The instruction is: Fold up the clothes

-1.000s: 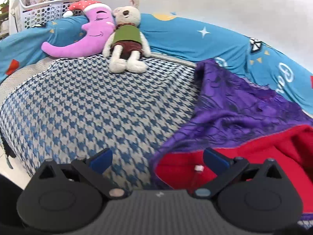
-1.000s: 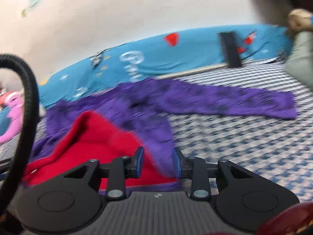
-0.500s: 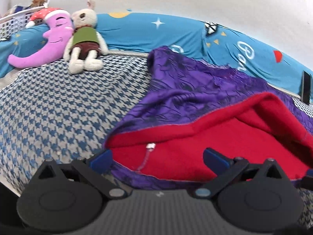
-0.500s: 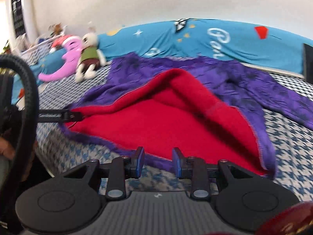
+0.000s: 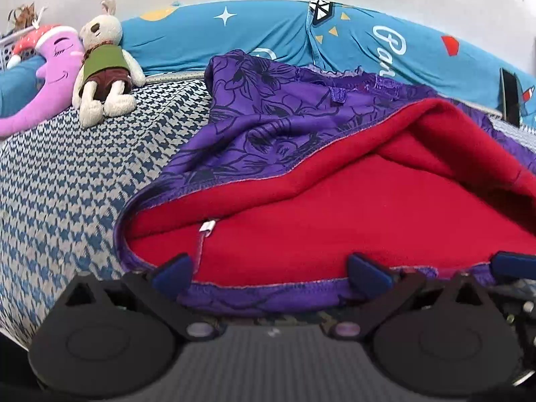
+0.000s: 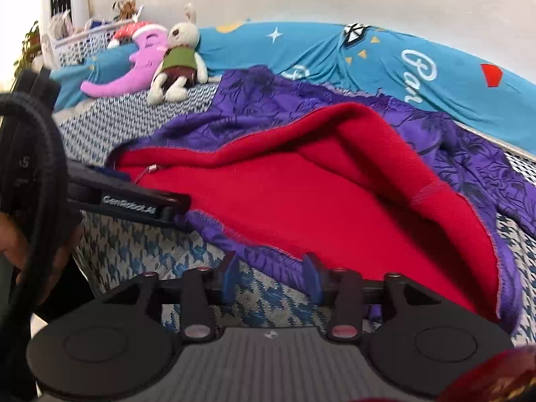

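A purple floral jacket (image 5: 274,127) with a red fleece lining (image 5: 335,221) lies spread, lining up, on the houndstooth bed cover (image 5: 67,184). Its near purple hem runs across the front of both views. My left gripper (image 5: 271,273) is wide open at the hem's left part, with the hem lying between its fingers. A white zipper pull (image 5: 207,226) sits just ahead of it. My right gripper (image 6: 271,278) is open over the hem (image 6: 264,254) further right. In the right wrist view the left gripper (image 6: 134,201) reaches in from the left onto the jacket (image 6: 335,201).
A plush rabbit (image 5: 100,63) and a pink moon cushion (image 5: 50,77) lie at the bed's far left. Blue patterned bedding (image 5: 268,33) lines the wall. A white basket (image 6: 77,43) stands behind them. A dark flat object (image 5: 509,97) leans at far right. The bed edge drops off at near left.
Both grippers have swung round and closed in on the jacket's near hem. The right gripper's fingers stand a little wider apart than before.
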A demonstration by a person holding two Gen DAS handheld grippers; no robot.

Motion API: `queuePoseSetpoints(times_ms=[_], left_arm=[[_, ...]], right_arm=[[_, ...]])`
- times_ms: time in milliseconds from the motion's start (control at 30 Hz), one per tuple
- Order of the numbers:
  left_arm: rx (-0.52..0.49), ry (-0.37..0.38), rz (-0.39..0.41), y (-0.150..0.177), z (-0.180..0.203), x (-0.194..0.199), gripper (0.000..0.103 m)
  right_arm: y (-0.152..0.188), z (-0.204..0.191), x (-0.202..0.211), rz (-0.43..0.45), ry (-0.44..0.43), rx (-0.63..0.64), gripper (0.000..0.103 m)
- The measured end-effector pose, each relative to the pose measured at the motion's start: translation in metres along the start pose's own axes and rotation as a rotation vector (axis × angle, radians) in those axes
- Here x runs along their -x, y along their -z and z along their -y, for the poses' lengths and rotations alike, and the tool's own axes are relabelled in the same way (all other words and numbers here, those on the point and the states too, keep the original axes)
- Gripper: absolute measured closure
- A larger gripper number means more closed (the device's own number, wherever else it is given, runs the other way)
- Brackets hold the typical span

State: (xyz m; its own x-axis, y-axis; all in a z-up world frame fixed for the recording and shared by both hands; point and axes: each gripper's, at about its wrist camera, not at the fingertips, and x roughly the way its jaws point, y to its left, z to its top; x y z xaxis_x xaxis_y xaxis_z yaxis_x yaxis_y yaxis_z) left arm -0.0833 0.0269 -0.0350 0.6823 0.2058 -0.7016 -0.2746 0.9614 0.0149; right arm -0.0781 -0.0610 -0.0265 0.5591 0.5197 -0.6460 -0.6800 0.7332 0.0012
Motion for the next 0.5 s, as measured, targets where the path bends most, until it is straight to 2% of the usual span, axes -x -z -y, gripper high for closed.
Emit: queuePoseSetpoints(times_ms=[133, 300, 400, 467, 500], left_arm=[[-0.004, -0.014, -0.007, -0.001, 0.003, -0.006, 0.0], [0.004, -0.019, -0.013, -0.004, 0.003, -0.01, 0.0], [0.001, -0.02, -0.013, -0.004, 0.003, -0.01, 0.0], [0.0, -0.019, -0.013, -0.004, 0.003, -0.01, 0.0], [-0.001, -0.019, -0.013, -0.004, 0.003, -0.009, 0.0]], right_arm=[[0.002, -0.008, -0.01, 0.0, 0.02, 0.059, 0.051], [0.002, -0.009, -0.018, 0.021, 0.031, 0.08, 0.051], [0.002, -0.01, -0.021, 0.033, 0.031, 0.091, 0.06], [0.002, -0.013, -0.021, 0.042, 0.042, 0.11, 0.074], [0.002, -0.014, -0.02, 0.045, 0.045, 0.118, 0.078]])
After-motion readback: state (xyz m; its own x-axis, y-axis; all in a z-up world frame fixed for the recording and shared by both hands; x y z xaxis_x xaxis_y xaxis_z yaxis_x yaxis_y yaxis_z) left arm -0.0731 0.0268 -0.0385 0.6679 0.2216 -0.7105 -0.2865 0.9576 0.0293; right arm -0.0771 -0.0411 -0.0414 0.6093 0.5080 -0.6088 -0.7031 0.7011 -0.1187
